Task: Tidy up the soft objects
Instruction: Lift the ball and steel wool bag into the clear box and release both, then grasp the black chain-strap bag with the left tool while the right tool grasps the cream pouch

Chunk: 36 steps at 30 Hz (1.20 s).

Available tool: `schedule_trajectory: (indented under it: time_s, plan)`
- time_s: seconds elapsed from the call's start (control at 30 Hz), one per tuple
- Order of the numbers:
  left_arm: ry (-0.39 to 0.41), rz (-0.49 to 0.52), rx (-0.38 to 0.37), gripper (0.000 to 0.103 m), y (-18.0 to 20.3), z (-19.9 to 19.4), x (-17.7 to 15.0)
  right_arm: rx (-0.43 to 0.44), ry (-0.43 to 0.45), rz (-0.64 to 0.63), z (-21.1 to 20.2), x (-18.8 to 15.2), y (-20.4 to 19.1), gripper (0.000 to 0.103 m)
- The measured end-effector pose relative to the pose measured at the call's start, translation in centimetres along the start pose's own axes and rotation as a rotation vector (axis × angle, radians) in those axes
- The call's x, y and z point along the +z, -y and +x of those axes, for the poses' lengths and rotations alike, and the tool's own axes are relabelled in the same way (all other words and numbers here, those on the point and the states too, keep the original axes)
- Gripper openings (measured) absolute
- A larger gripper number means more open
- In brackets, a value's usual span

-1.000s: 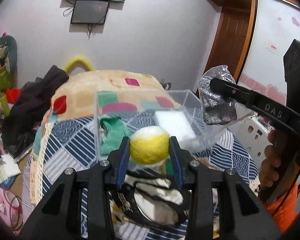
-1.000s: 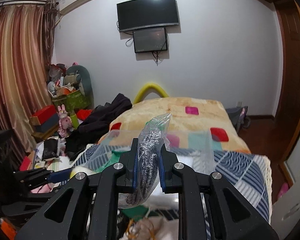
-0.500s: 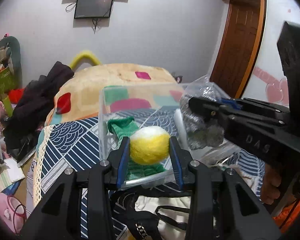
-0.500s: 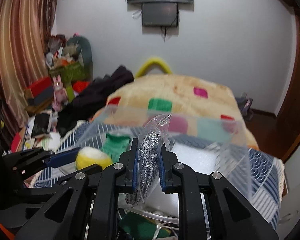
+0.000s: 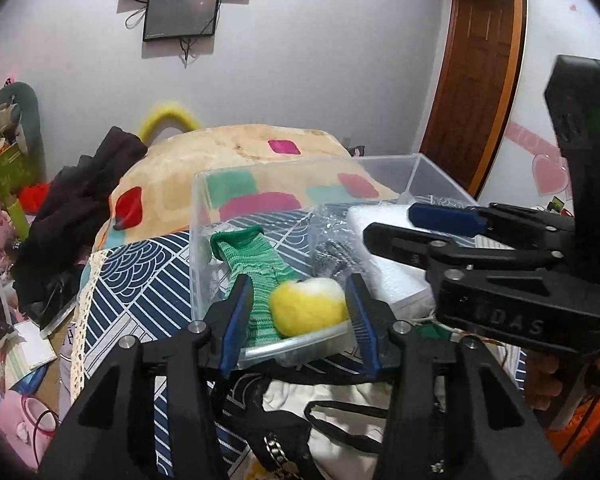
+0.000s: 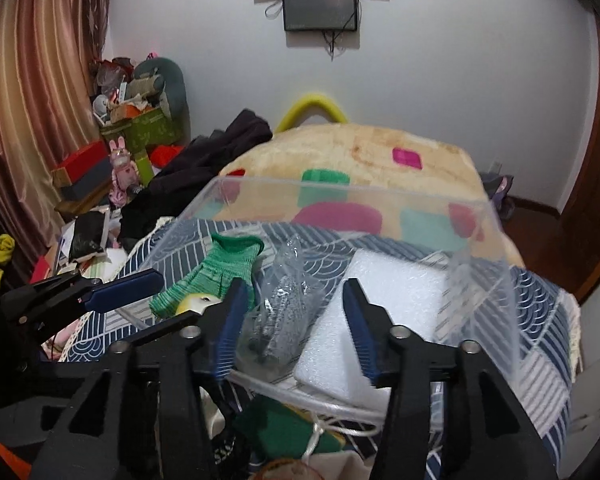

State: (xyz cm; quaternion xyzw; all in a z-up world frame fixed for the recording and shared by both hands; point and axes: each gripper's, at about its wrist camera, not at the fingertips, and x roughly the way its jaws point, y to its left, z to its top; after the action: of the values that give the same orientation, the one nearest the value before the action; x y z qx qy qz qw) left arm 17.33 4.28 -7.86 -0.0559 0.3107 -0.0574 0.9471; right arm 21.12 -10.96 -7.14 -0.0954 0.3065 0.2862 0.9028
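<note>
A clear plastic box stands on the bed. In it lie a green knitted glove, a white foam block, a clear bag of grey fabric and a yellow and white fluffy ball. My left gripper is open over the box's near wall, with the ball lying loose between its fingers. My right gripper is open above the bag, which rests in the box.
The bed has a blue patterned sheet and a patchwork blanket. White and black fabric with straps lies in front of the box. Dark clothes and clutter are piled at the left.
Both grippers came down over the box and opened. The ball and the bag of grey fabric now lie inside the box, released.
</note>
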Motion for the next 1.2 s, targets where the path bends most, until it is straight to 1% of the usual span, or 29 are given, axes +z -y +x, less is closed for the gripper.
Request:
schedule_trajectory:
  time_s: [0.17, 0.23, 0.37, 0.43, 0.5, 0.63, 0.67, 0.73, 0.83, 0.97, 1.03, 1.07, 1.13, 1.2]
  plan:
    - [0.049, 0.008, 0.017, 0.061, 0.7, -2.2, 0.3, -0.017, 0.063, -0.009, -2.3, 0.3, -0.2, 0.057]
    - [0.072, 0.010, 0.019, 0.068, 0.9, -3.4, 0.5, -0.031, 0.091, -0.014, -3.5, 0.3, -0.3, 0.060]
    - [0.112, 0.019, 0.033, 0.078, 1.3, -5.5, 0.8, -0.042, 0.133, -0.011, -5.2, 0.3, -0.3, 0.065]
    - [0.125, 0.022, 0.042, 0.090, 1.6, -6.3, 0.8, -0.042, 0.151, -0.005, -5.9, 0.2, -0.3, 0.068]
    - [0.146, 0.020, 0.060, 0.095, 1.8, -7.3, 0.8, -0.051, 0.171, 0.000, -6.9, 0.0, -0.2, 0.069]
    - [0.174, 0.025, 0.085, 0.100, 2.3, -8.6, 0.5, -0.070, 0.200, -0.003, -8.4, -0.7, -0.3, 0.073]
    - [0.176, 0.030, 0.091, 0.100, 2.4, -8.9, 0.4, -0.074, 0.205, -0.002, -8.7, -0.8, -0.3, 0.074]
    - [0.175, 0.034, 0.102, 0.101, 2.4, -9.3, 0.1, -0.082, 0.211, 0.007, -9.1, -1.3, 0.0, 0.079]
    - [0.156, 0.036, 0.105, 0.101, 2.3, -9.3, -0.8, -0.097, 0.203, 0.021, -9.3, -2.3, 0.4, 0.080]
    - [0.092, 0.018, 0.110, 0.101, 2.0, -8.1, -2.6, -0.114, 0.153, 0.036, -8.2, -3.9, 0.8, 0.080]
    - [0.052, 0.005, 0.080, 0.101, 1.8, -7.3, -3.7, -0.122, 0.124, 0.043, -7.6, -4.9, 1.0, 0.080]
    - [0.040, 0.000, 0.070, 0.099, 1.7, -7.0, -4.1, -0.126, 0.106, 0.047, -7.3, -5.4, 1.1, 0.080]
    - [0.022, -0.005, 0.062, 0.081, 1.8, -6.4, -4.9, -0.140, 0.072, 0.056, -6.6, -6.4, 1.4, 0.080]
    - [-0.019, -0.001, 0.051, 0.073, 2.0, -5.5, -5.5, -0.138, 0.039, 0.068, -6.0, -7.3, 1.7, 0.080]
